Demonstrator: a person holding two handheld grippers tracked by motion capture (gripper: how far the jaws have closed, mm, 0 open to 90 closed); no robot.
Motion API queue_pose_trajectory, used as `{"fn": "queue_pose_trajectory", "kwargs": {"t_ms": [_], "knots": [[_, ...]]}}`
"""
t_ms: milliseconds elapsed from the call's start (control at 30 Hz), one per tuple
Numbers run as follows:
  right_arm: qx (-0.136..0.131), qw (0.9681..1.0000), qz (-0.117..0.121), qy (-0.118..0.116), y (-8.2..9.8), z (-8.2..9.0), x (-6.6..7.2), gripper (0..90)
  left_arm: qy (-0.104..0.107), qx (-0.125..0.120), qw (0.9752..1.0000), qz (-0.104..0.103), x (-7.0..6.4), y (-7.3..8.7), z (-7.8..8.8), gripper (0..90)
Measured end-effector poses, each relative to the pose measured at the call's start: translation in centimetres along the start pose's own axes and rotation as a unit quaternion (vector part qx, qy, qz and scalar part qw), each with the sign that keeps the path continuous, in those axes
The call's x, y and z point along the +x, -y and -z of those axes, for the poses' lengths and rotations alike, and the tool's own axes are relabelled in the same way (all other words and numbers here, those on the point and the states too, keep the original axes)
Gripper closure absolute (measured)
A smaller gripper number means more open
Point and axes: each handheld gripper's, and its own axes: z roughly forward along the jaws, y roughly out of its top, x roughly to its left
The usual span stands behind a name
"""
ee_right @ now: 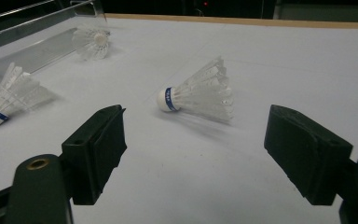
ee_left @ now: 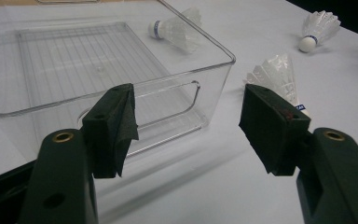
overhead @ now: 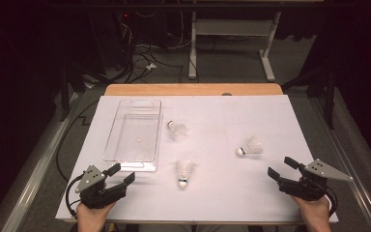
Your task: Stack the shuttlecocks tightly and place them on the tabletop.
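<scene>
**While the bin stands empty, three shuttlecocks wait on the table**

From the high view, the clear bin (overhead: 134,135) sits at the table's left with nothing in it. Three shuttlecocks lie outside: the far shuttlecock (overhead: 177,130) just beside the bin's right wall, the near shuttlecock (overhead: 184,172) close to its front corner, the right shuttlecock (overhead: 250,146) well apart. The left gripper (overhead: 123,173) and right gripper (overhead: 279,167) both hover at the near edge, jaws wide, holding nothing.

Looking along the left gripper (ee_left: 189,128), the bin's front wall (ee_left: 168,98) is ahead, bare inside.

Along the right gripper (ee_right: 193,154), the right shuttlecock (ee_right: 198,99) lies on its side ahead between the spread jaws, untouched.

By my reckoning, nothing is done yet; all three remain.
</scene>
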Motion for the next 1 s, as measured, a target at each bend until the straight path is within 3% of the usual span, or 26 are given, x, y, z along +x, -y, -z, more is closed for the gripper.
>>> {"fn": "queue_pose_trajectory", "kwargs": {"t_ms": [267, 533, 1000], "knots": [[0.001, 1.0000, 0.000, 0.002, 0.0, 0.0, 0.0, 20.5, 0.006, 0.002, 1.0000, -0.006, -0.3, -0.1, -0.1, 37.0], [0.001, 1.0000, 0.001, 0.002, 0.0, 0.0, 0.0, 20.5, 0.013, 0.011, 0.9994, -0.030, -1.3, -0.2, -0.6, 37.8], [-0.001, 1.0000, 0.002, -0.001, 0.0, 0.0, 0.1, 20.5, 0.027, 0.023, 0.9986, -0.038, -2.5, -0.4, -1.4, 39.3]]}}
